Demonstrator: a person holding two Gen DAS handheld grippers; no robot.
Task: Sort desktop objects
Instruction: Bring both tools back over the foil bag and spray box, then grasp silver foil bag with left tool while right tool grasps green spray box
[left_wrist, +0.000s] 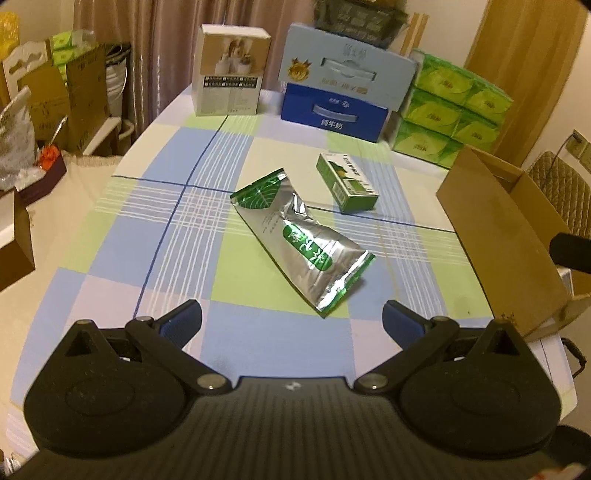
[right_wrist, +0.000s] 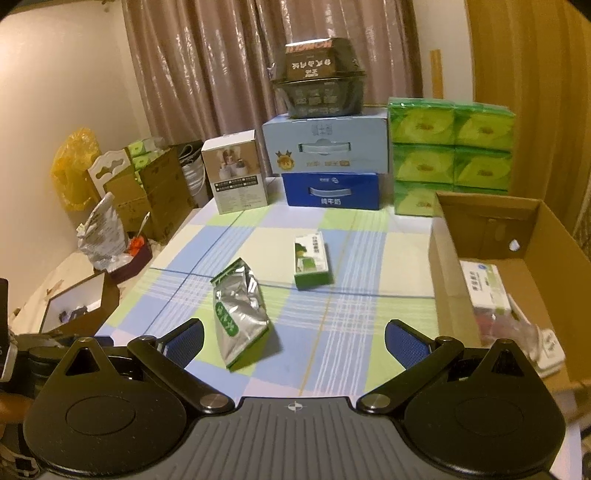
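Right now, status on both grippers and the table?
Left gripper open, right gripper open, both empty. Silver-green foil pouch and small green carton loose on checked tablecloth. Path clear.

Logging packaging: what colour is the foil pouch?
Silver foil pouch with green leaf-patterned ends; left wrist view.

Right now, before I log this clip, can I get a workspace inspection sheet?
Surface: checked blue, green and white tablecloth, flat.
Job's things: silver-green foil pouch lying flat; small green-white carton beyond it, apart; open brown cardboard box at the table's right edge, already holding packets.
Clutter: white product box, stacked blue milk cartons, green tissue packs along the far edge.
Grippers: left tongs open, empty; right tongs open, empty.
Cables: nothing seen.
Surroundings: brown curtain, boxes and bags to the left of the table.
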